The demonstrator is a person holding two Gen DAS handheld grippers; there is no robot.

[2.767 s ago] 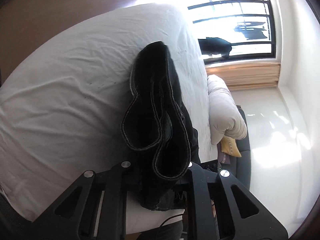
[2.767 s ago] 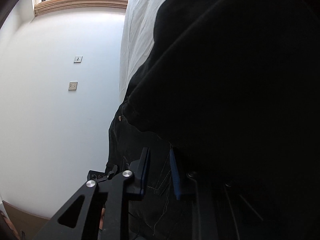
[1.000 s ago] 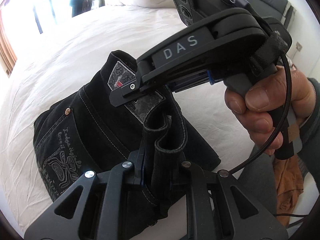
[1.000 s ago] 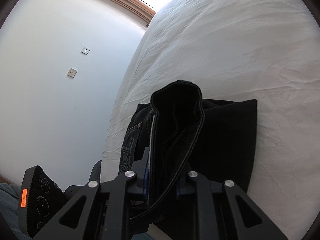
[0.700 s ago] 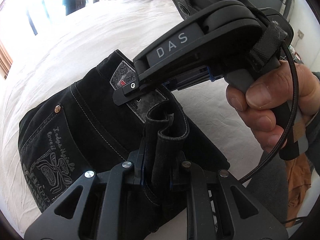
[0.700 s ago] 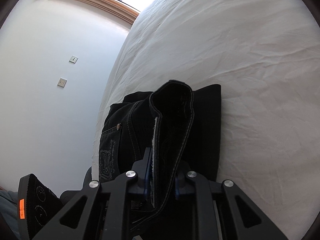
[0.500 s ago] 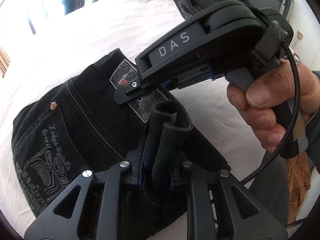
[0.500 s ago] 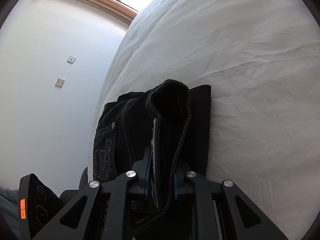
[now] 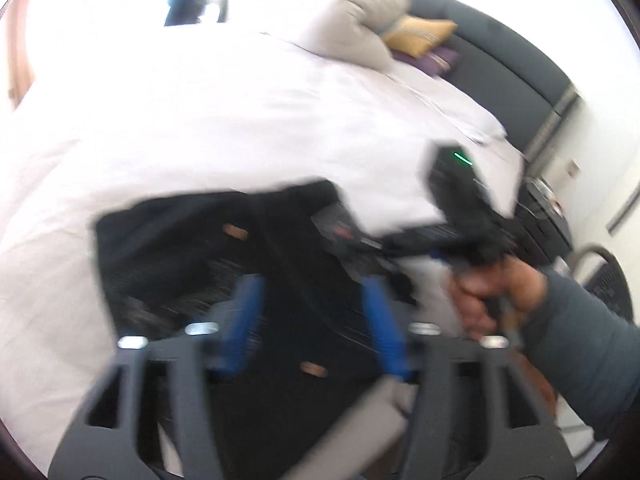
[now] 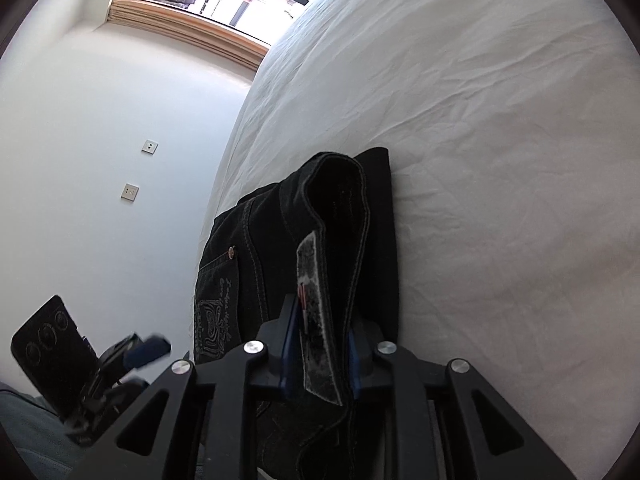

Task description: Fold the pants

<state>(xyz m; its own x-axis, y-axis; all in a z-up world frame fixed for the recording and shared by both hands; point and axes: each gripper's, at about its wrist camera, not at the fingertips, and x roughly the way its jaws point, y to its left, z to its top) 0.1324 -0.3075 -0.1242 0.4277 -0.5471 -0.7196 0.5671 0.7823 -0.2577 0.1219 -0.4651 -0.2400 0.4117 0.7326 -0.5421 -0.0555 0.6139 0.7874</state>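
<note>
White bed (image 10: 500, 120) carries folded black pants (image 10: 248, 264). Left gripper (image 9: 312, 320) just opened, fingers clear of cloth. Right gripper (image 10: 318, 344) easing open, waistband between its fingers.

Embroidered script on the pants (image 10: 224, 300) pocket, too small to read

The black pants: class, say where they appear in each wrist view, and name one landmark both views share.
Left wrist view: black pants lie low in the middle, blurred, on the white bed.
Right wrist view: pants low in the middle, one thick edge between the right gripper pads.
Shared landmark: the copper rivet.
</note>
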